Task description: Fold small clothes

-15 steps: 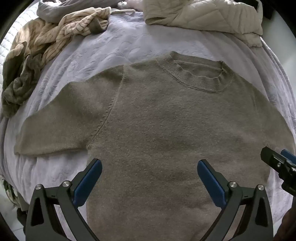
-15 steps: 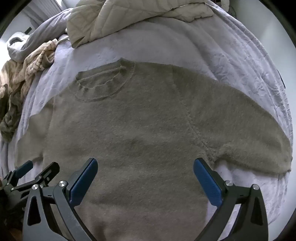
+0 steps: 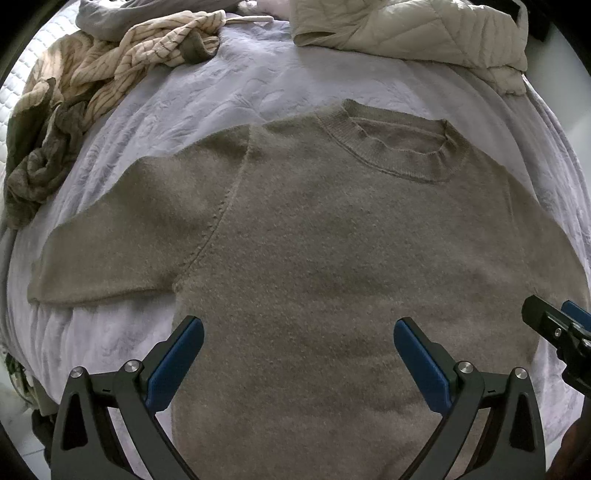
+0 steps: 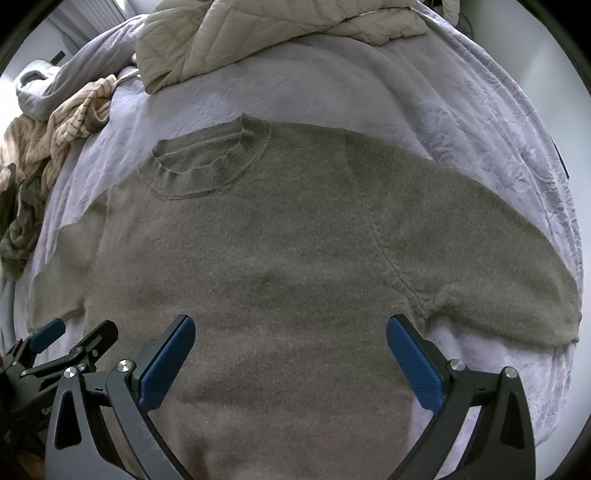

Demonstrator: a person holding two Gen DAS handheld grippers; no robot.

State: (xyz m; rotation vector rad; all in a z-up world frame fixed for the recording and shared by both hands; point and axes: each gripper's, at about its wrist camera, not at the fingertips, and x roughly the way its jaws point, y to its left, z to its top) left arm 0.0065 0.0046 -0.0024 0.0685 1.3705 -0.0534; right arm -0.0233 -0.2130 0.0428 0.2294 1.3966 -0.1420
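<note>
**Sweater laid flat, first fold not yet begun**

The bed, under a pale lilac cover, carries everything. Across its middle the grey-brown sweater lies face up and smooth, neckline away from the cameras, both short sleeves spread out to the sides. A cream quilted jacket sits beyond the collar, and a heap of striped and olive clothes lies off to the left, well apart from the sweater.

The left gripper and right gripper hover over the lower body, jaws spread wide, holding nothing.

A good start would likely be the sleeves: pinch each near its cuff, left sleeve and right sleeve, taking both layers, and lay it inward without dragging the body out of square.
</note>
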